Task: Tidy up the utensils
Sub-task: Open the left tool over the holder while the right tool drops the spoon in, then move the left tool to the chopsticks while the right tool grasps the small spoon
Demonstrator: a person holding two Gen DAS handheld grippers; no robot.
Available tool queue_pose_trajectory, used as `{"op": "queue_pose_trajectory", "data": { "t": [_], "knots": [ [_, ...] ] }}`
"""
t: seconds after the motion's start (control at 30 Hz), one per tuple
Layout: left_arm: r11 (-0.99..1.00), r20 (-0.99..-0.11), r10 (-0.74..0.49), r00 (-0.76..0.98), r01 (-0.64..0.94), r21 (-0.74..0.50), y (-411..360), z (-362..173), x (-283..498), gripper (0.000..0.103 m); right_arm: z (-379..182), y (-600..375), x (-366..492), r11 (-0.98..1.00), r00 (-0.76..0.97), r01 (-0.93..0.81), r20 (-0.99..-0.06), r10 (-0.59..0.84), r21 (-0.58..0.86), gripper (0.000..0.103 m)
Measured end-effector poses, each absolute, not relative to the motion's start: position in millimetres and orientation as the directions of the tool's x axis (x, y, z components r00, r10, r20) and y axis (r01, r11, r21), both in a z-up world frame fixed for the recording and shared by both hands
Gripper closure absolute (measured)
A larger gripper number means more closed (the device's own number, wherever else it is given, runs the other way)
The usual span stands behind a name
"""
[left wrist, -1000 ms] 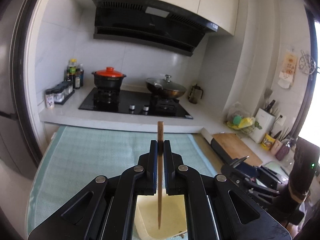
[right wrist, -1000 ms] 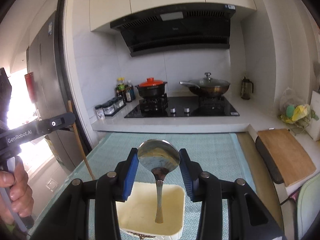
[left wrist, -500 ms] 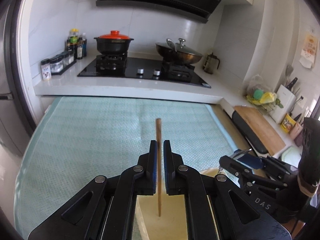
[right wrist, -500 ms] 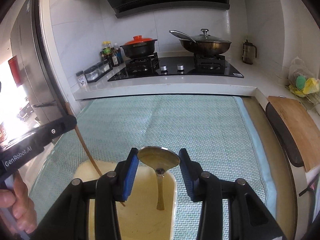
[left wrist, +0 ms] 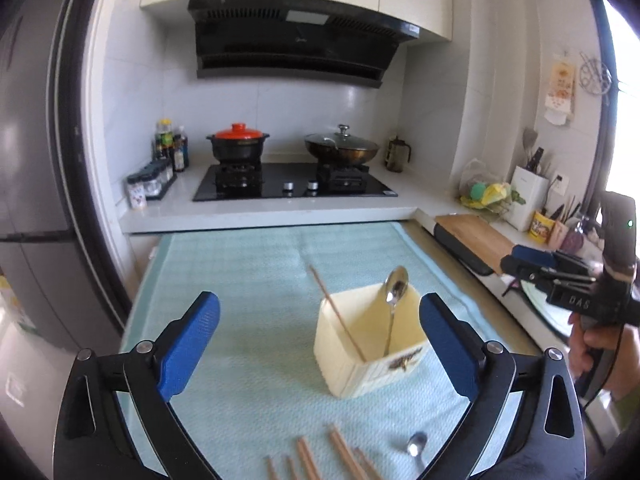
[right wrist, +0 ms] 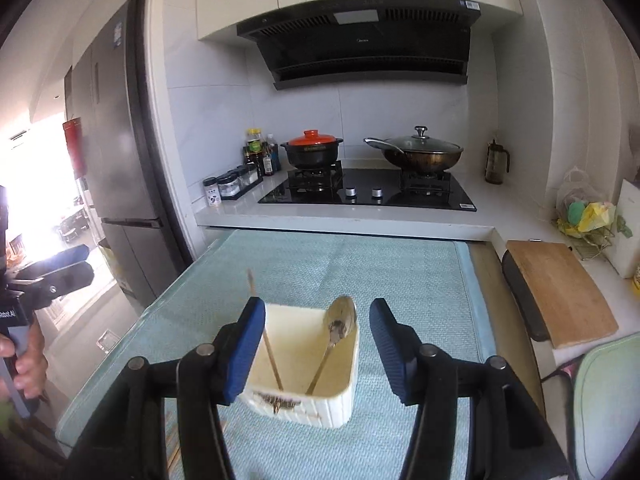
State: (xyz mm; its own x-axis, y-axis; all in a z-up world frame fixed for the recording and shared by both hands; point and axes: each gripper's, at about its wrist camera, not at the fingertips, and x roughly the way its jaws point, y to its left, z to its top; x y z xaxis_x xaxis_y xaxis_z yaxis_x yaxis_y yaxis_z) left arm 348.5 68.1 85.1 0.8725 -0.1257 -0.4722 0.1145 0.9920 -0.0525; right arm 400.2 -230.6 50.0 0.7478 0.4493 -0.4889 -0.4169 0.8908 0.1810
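Observation:
A cream utensil holder [left wrist: 372, 344] stands on the green mat [left wrist: 248, 280]; it also shows in the right wrist view [right wrist: 308, 368]. A wooden chopstick [left wrist: 338, 314] and a metal spoon [left wrist: 394, 304] lean inside it, also seen in the right wrist view as chopstick [right wrist: 266, 340] and spoon [right wrist: 338, 328]. My left gripper [left wrist: 320, 344] is open and empty, just before the holder. My right gripper [right wrist: 318, 348] is open and empty, straddling the holder. Several chopsticks [left wrist: 320, 456] and a second spoon [left wrist: 416, 450] lie on the mat near me.
A counter with a black stove [left wrist: 292, 184], a red-lidded pot [left wrist: 238, 146] and a wok [left wrist: 342, 148] stands behind the mat. A wooden cutting board [right wrist: 560, 288] lies at the right. A fridge [right wrist: 116, 160] stands at the left.
My left gripper let go of the chopstick and my right let go of the spoon; both now stand in the holder. Both grippers opened and drew back.

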Motion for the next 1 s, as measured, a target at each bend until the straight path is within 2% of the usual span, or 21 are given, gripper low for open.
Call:
{"op": "queue_pose_trajectory", "data": {
  "t": [0.1,0.27,0.4,0.5,0.6,0.67,1.0],
  "knots": [
    [0.997,-0.472,-0.077,0.878,0.076,-0.021,81.7,71.1,282.1,0.001,40.8,-245.2,340.8,0.889,0.754,-0.428,-0.479,0.451,0.163,0.047],
    [0.993,-0.565,-0.053,0.823,-0.016,-0.116,107.3,11.2,206.4,0.002,-9.4,-254.1,249.3,0.924,0.791,-0.375,-0.495,0.359,0.07,0.047],
    [0.992,-0.623,0.033,0.782,-0.1,-0.073,106.4,-43.1,169.2,0.002,-62.5,-256.9,193.5,0.953,0.79,-0.298,-0.543,0.284,0.065,0.047],
    [0.985,-0.671,0.091,0.736,-0.164,-0.047,101.0,-78.0,155.7,0.001,-97.0,-255.5,166.5,0.968,0.778,-0.246,-0.584,0.232,0.057,0.047],
    [0.978,-0.714,0.06,0.698,-0.185,-0.099,98.5,-103.8,151.7,0.001,-120.6,-251.3,151.9,0.966,0.746,-0.253,-0.625,0.228,0.049,0.047],
    [0.98,-0.714,0.024,0.7,-0.159,-0.122,94.4,-112.1,148.8,0.001,-128.4,-247.9,144.4,0.962,0.733,-0.268,-0.638,0.238,0.051,0.047],
    [0.985,-0.706,0.04,0.707,-0.146,-0.09,92.5,-121.0,159.4,0.001,-140.5,-232.0,141.8,0.958,0.708,-0.275,-0.657,0.26,0.083,0.047]
  ]
}}
